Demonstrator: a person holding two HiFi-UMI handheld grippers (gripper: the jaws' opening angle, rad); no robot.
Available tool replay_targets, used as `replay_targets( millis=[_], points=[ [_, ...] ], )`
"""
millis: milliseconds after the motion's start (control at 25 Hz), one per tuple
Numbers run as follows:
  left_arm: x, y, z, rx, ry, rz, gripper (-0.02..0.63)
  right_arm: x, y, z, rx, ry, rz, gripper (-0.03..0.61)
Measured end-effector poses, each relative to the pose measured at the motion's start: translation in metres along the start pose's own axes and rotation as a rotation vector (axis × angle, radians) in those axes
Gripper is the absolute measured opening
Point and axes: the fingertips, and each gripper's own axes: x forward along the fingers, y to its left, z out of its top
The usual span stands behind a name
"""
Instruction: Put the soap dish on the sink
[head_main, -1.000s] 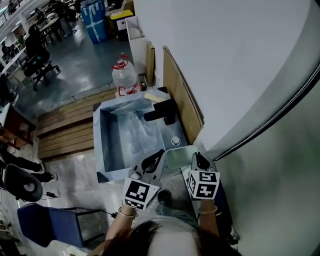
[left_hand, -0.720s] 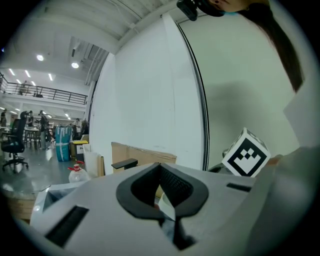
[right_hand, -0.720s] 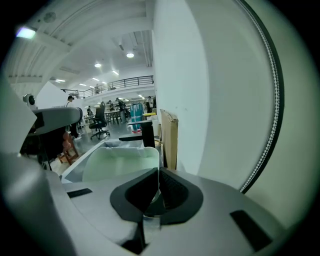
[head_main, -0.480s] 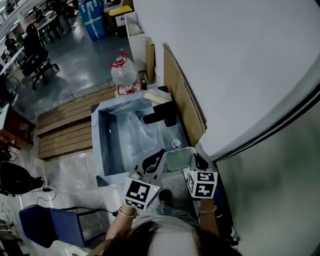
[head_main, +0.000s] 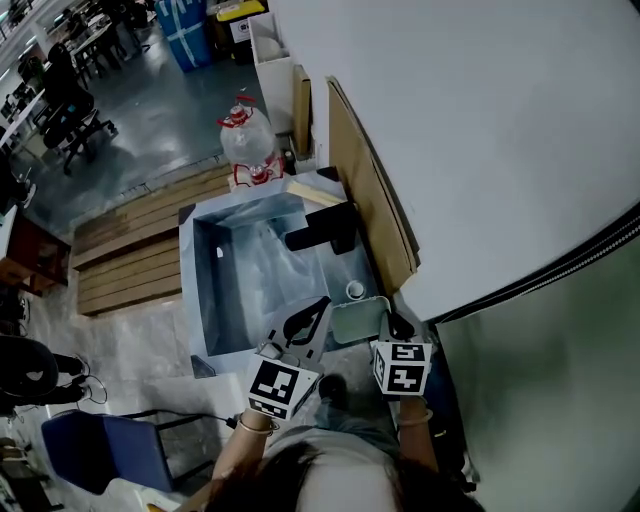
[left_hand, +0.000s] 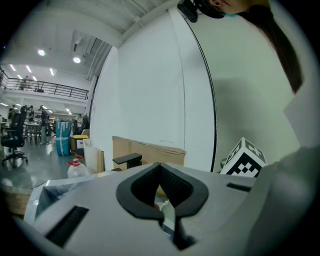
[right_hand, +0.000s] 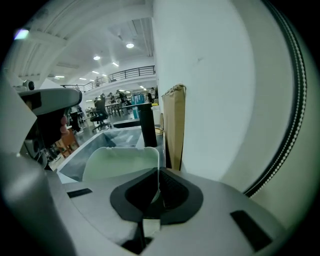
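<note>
The soap dish had its near edge hidden inside the clamped fingers of the right gripper, at the near-right corner of the sink. The left gripper had its fingers closed, empty.

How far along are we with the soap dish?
Done: the right gripper has the soap dish clamped by its edge, at the near right corner of the sink. In hand: the dish is not released; whether it touches the rim I cannot tell. Left: set it down, open. The left gripper is shut, empty.

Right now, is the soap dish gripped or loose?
Gripped: the right hand-held gripper has its jaws closed on the soap dish by its thin near edge.
</note>
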Motion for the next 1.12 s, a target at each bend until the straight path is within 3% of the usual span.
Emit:
replay_targets(
  millis=[1120],
  points=[
    [0.031,0.012,-0.028,-0.029,0.067,-0.002,0.009,0.053,-0.002,-0.041,-0.018,0.131,0.019,0.029]
  ],
)
